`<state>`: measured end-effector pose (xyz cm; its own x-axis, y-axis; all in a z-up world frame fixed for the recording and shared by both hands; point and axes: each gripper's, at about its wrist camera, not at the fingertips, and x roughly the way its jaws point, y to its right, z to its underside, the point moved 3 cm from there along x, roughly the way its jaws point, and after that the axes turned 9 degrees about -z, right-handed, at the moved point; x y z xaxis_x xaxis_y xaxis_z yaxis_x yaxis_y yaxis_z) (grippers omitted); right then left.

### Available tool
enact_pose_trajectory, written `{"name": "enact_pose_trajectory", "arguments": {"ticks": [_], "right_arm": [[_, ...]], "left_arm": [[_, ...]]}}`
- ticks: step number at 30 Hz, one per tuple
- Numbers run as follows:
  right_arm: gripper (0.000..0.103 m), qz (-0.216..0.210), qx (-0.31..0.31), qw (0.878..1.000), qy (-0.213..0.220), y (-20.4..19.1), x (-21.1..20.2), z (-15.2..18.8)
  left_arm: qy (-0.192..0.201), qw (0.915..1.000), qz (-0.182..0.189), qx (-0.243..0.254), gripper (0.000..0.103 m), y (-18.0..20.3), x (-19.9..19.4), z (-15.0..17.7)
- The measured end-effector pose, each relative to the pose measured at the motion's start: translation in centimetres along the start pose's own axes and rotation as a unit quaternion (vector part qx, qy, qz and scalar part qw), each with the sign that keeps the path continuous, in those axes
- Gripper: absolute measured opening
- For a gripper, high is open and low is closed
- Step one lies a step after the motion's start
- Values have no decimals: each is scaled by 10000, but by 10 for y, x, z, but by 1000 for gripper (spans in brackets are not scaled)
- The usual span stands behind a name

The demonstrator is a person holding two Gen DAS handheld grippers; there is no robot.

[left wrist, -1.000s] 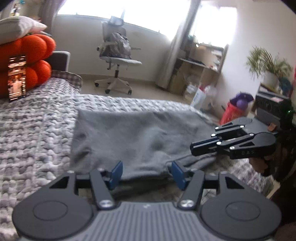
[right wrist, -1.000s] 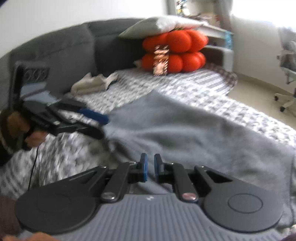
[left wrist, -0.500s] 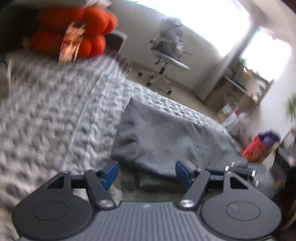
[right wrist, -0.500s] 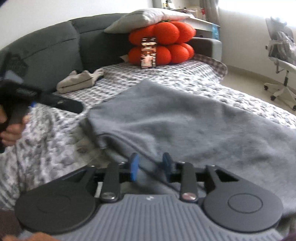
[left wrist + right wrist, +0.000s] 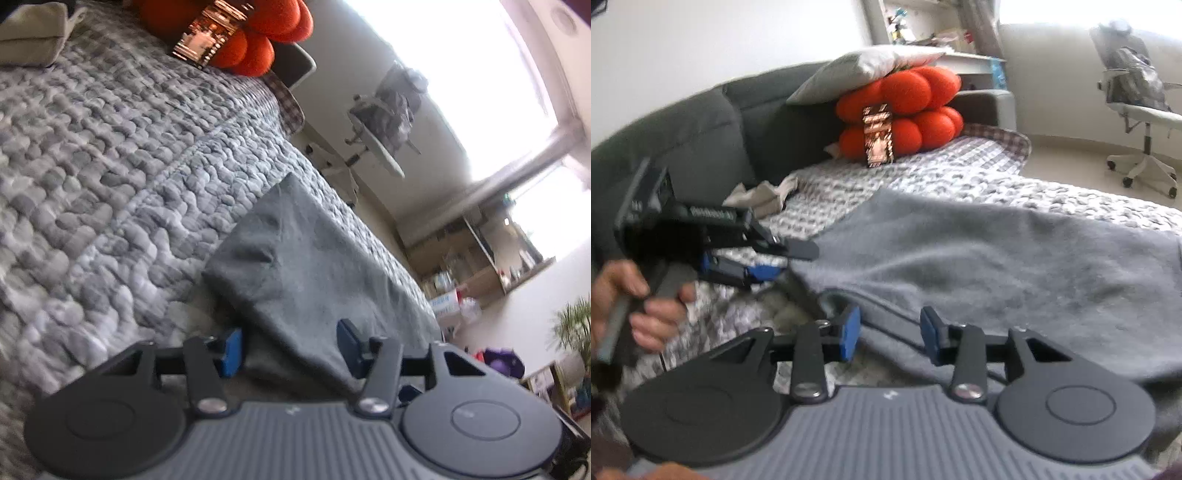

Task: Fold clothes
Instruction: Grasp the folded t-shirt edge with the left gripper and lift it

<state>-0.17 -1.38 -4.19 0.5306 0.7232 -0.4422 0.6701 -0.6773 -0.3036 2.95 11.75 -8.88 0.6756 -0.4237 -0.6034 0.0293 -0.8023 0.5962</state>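
A grey garment [image 5: 314,266] lies folded flat on the knitted grey blanket [image 5: 110,155]. My left gripper [image 5: 290,349] is open and tilted, and the garment's near edge runs between its blue pads [image 5: 232,350]. In the right wrist view the same garment [image 5: 997,258] spreads across the middle. My right gripper [image 5: 889,334] is open over its front hem, one pad [image 5: 849,332] on each side of a fold. The left gripper [image 5: 783,260] shows there too, held by a hand [image 5: 646,306], its jaws apart at the garment's left corner.
Orange round cushions [image 5: 905,110] under a grey pillow [image 5: 864,70] sit against the dark sofa back [image 5: 701,129]. A beige folded cloth [image 5: 761,195] lies behind the left gripper. An office chair [image 5: 1137,107] stands on the floor beyond the blanket's edge; shelves [image 5: 480,266] line the wall.
My right gripper went from shut to open over the front hem. The left gripper rolled sideways and moved in low at the garment's left corner, staying open.
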Motion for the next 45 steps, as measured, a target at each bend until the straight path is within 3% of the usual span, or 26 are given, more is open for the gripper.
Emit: {"name": "enact_pose_trajectory", "arguments": {"ticks": [2,4,8,13,19,24,28,37,41,45], "right_arm": [[42,84,101,9999,106,3,-2,-2],[42,169,203,9994,212,5,-4,-5],[42,342,418,9977,419,12,-8,-9],[42,591,665,9952,410,25,3,-16],[41,1011,899,9907,168,48,27,-32],[34,1264,1208,9846,47,75,48,-42],[23,1329,1393,9813,35,92,62,-49],[20,1347,1709,9760,-42,116,79,-67],[39,1040,2080,9726,79,118,51,-66],[48,776,2717,9584,398,128,16,-58]], "left_arm": [[333,9992,-218,44,26,5,0,8],[643,9970,-401,144,18,10,-1,17],[1042,9941,-302,18,11,15,-12,23],[1398,9901,-114,-55,10,30,-26,20],[1588,9871,42,197,9,57,-34,15],[1741,9835,142,460,8,74,-40,14],[1807,9814,276,593,8,87,-44,15],[1813,9774,611,894,7,125,-46,19],[1773,9757,781,1023,5,144,-44,20],[1612,9761,908,1138,4,164,-37,26]]}}
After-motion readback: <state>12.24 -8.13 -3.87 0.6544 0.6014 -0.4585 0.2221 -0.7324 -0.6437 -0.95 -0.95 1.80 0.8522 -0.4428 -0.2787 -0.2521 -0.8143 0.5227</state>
